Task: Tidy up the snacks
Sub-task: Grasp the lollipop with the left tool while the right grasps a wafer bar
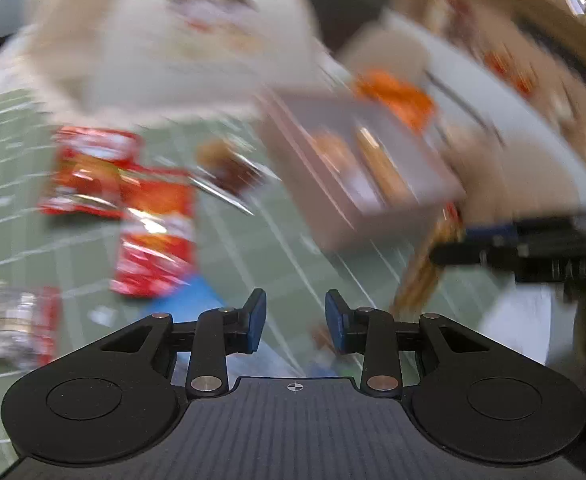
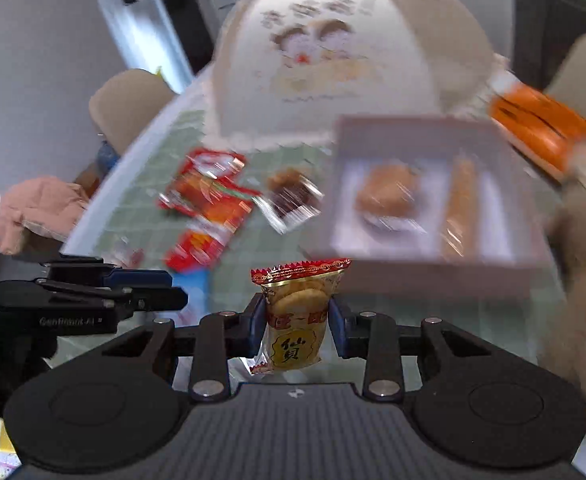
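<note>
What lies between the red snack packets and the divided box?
A dark brown wrapped snack lies between the red packets and the box, clearest in the right wrist view.

Counted items:
- red snack packets (image 2: 209, 204): three or so in an overlapping cluster, blur prevents a firm count
- dark brown wrapped snack (image 2: 293, 196): one
- yellow rice cracker packet (image 2: 299, 316): one
- divided box (image 2: 425, 200): one, with two snacks inside
- orange packet (image 2: 541, 128): one
- white dome cover (image 2: 325, 60): one
</note>
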